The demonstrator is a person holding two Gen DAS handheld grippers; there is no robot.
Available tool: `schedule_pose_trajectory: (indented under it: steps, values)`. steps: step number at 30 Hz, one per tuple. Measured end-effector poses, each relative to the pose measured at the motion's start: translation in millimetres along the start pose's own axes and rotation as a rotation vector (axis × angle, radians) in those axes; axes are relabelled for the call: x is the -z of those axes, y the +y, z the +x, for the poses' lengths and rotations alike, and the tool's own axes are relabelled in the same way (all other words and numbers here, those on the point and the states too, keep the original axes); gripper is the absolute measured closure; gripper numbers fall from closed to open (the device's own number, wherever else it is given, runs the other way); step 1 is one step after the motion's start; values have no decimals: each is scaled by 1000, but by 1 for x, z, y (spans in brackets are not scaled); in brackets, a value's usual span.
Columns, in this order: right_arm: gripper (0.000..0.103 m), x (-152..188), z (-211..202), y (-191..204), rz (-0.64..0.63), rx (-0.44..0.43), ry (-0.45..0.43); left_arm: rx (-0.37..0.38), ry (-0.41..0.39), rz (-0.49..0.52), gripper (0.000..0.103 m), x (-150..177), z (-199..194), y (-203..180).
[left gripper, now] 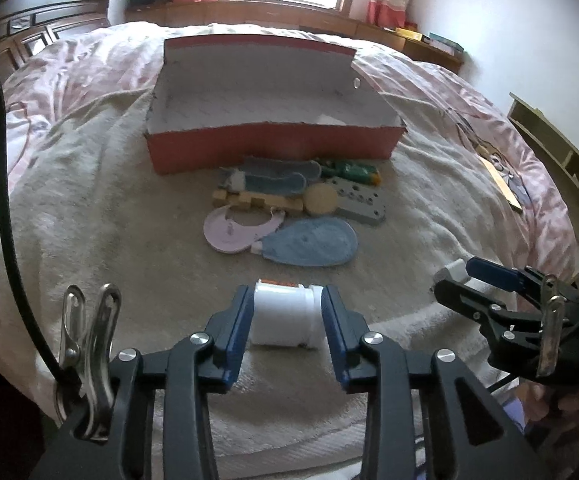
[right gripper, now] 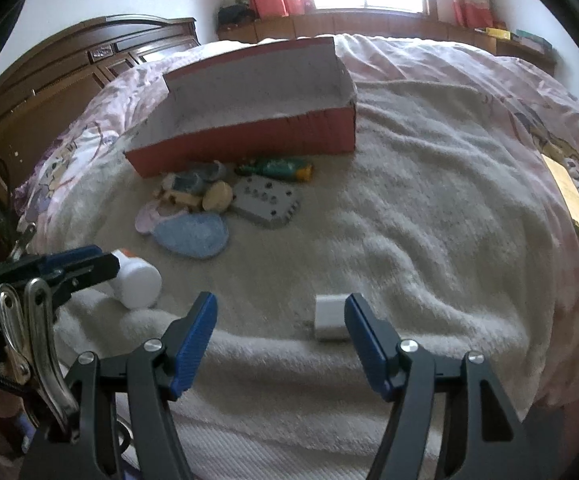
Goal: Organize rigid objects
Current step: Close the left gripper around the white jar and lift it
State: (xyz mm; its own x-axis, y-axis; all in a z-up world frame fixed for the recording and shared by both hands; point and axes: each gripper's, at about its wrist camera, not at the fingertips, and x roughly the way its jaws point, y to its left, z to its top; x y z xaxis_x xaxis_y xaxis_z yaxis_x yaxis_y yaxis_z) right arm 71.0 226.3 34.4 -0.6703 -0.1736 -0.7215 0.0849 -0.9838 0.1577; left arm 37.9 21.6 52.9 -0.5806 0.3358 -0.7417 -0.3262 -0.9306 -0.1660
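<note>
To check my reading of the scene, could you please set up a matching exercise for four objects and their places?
1. white bottle
2. white block
3. red box
4. green bottle

A. lying just in front of the box
B. between the fingers of the right hand-held gripper
C. open-topped, farthest up the bed
D. between the fingers of the left hand-held gripper

Pairs: 1-D, 2-B, 3-C, 4-A

Bed [right gripper: 429, 208]: cream blanket over pink quilt.
On blanket: red box [right gripper: 249, 140], cluster of small items [left gripper: 289, 216], white bottle [left gripper: 283, 316], white block [right gripper: 329, 316].
</note>
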Motion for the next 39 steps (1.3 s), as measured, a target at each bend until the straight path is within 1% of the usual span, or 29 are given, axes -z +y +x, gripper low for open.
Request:
schedule_pose_trajectory:
  steps: [5,7,12,15,18,25,30,33,34,36,37,39]
  values:
    - [33,4,-1,-9,18,16,-1,-14,5,12,67,1,4,-3]
    - [33,4,-1,-11,24,24,-2,-17,4,19,66,2,4,-5]
    - [33,6,0,-17,32,33,-8,-18,3,40,54,4,5,-9]
    - [33,7,1,-18,32,33,-7,-22,2,50,51,5,6,-11]
    - [33,8,4,-19,35,40,0,-32,-2,55,51,5,7,-13]
    - [33,11,19,-25,50,45,30,-27,-11,47,51,6,4,-12]
    - [31,12,28,-26,57,42,50,-32,-43,30,51,7,-5,-8]
    - [30,13,29,-25,51,47,48,-26,-33,28,51,8,-3,-7]
    - [31,13,28,-24,47,52,46,-25,-23,26,51,8,-1,-7]
    - [46,13,27,-21,34,74,43,-21,-3,19,51,10,3,-6]
    - [55,12,27,-19,20,84,44,-13,1,16,51,11,4,-5]
    - [55,8,29,-14,-3,86,44,-7,5,11,51,11,5,-5]
